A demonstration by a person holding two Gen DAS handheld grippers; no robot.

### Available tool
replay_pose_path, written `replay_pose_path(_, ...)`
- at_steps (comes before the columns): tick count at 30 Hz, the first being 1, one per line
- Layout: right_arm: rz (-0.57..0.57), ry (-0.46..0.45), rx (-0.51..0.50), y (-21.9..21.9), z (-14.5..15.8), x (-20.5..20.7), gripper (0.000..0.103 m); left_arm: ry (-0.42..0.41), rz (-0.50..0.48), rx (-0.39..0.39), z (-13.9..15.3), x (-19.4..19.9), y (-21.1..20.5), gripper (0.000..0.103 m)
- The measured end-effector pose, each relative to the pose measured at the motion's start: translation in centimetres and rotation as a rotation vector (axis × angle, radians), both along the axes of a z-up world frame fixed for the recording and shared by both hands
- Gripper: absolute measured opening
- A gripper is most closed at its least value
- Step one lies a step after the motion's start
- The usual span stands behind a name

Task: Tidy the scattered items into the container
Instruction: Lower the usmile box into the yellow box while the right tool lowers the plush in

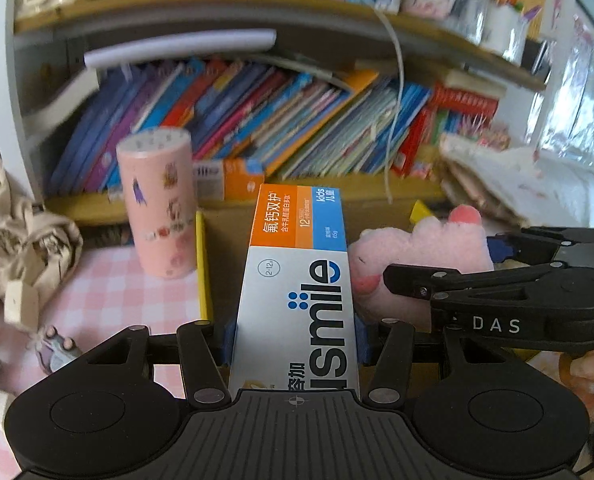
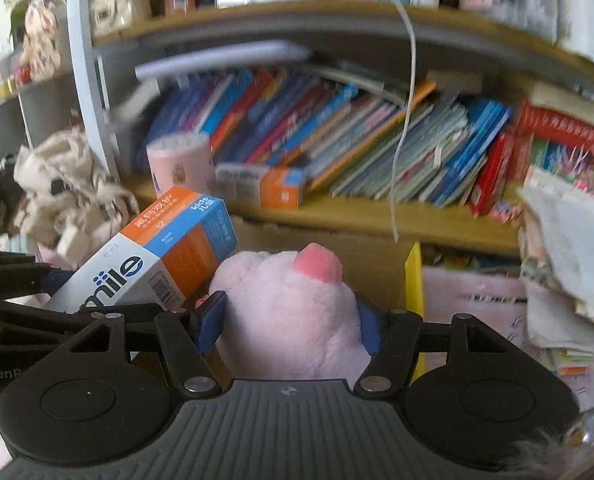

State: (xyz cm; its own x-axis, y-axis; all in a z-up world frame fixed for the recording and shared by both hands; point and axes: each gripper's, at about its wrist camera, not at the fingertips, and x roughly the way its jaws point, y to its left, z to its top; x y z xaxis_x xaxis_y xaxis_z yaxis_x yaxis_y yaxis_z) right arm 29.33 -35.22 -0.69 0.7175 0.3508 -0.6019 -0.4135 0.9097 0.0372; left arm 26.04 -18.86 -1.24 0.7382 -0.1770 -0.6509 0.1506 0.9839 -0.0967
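My left gripper point(image 1: 295, 340) is shut on a white, orange and blue toothpaste box point(image 1: 297, 264), its blue pads pressing both long sides. The box points forward over an open cardboard container with yellow edges point(image 1: 203, 264). To the right, my right gripper point(image 1: 443, 264) is shut on a pink plush toy point(image 1: 417, 256). In the right wrist view the plush toy point(image 2: 289, 300) fills the space between the right gripper's point(image 2: 291, 326) blue pads. The toothpaste box point(image 2: 165, 256) is tilted just left of it in the left gripper point(image 2: 63, 298). The container's yellow edge point(image 2: 414, 280) shows behind the toy.
A pink patterned canister point(image 1: 159, 204) stands left of the container on a pink checked cloth point(image 1: 109, 288). Behind is a bookshelf of leaning books point(image 1: 297, 120), with a white cable point(image 1: 395, 120) hanging down. A crumpled beige bag point(image 1: 25, 240) lies left; stacked papers point(image 1: 517, 184) lie right.
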Motion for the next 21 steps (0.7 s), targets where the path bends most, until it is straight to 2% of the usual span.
replay_pose_path(4, 0.028, 0.056, -0.044, 0.4, -1.7, 0.8, 0.064, 0.061, -0.002, 0.029, -1.4, 0.8, -0.2, 0.052)
replay_pose_path(7, 0.042, 0.098, -0.068, 0.4, -2.6, 1.2, 0.065, 0.065, -0.019, 0.095, -1.6, 0.8, -1.0, 0.052)
replay_pose_path(11, 0.046, 0.134, -0.102, 0.4, -3.4, 1.7, 0.065, 0.083, -0.043, 0.125, -1.9, 1.0, -1.6, 0.052)
replay_pose_path(21, 0.061, 0.112, -0.17, 0.7, -4.0, 1.5, 0.067, 0.076, -0.057, 0.194, -2.5, 0.8, -2.6, 0.052)
